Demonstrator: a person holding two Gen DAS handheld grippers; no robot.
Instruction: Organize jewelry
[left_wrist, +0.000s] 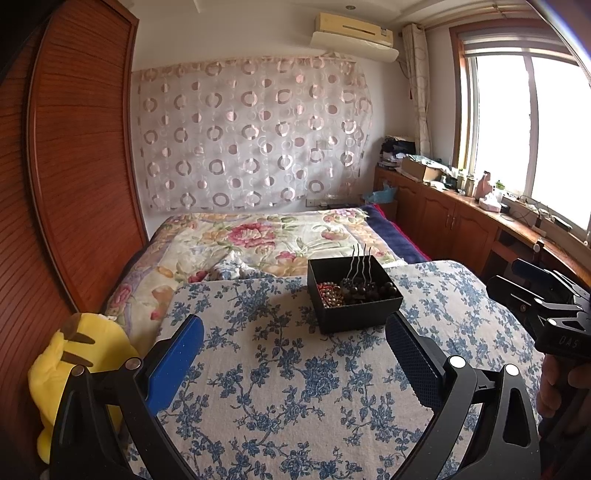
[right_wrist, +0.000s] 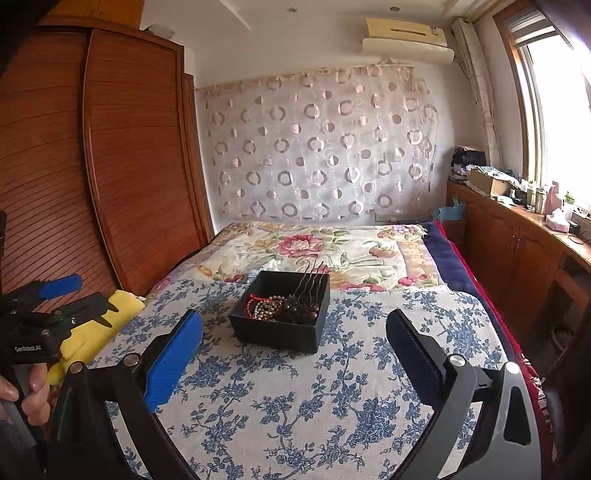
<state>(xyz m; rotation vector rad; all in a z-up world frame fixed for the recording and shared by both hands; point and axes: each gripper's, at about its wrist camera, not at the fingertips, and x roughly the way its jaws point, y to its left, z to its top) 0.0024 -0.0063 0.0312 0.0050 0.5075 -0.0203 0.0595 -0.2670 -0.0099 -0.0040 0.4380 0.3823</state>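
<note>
Left gripper: your left gripper (left_wrist: 294, 334) hangs over the blue-flowered cloth (left_wrist: 295, 387) with its jaws spread wide and nothing between them; its blue pads (left_wrist: 177, 363) frame the near side of the box.
Right gripper: your right gripper (right_wrist: 294, 332) is likewise spread wide and empty, above the same cloth (right_wrist: 314, 398), pointing at the box from the other side.
Box: the black box (left_wrist: 360, 314) sits on the cloth, past both sets of fingertips and touched by neither; in the right wrist view the box (right_wrist: 277, 334) lies between the two fingers, a little left of centre.
Jewelry: inside the box you have a pile of beads (left_wrist: 352, 291), pearl-coloured ones with a red cord toward the left and dark round ones toward the right; whether these are bracelets or necklaces is hard to tell from here.
Hairpins: several wavy dark hairpins (left_wrist: 359, 262) stand up out of the beads, leaning toward the far wall of the box.
Hands: your right hand (left_wrist: 557, 387) shows at the edge of the left view, your left hand (right_wrist: 27, 391) at the edge of the right view, each wrapped round a handle.
Surroundings: a yellow plush toy (left_wrist: 74, 369) lies beside the cloth on the left, against the wooden wardrobe (left_wrist: 74, 166); a floral quilt (left_wrist: 266, 236) covers the bed beyond the box.
</note>
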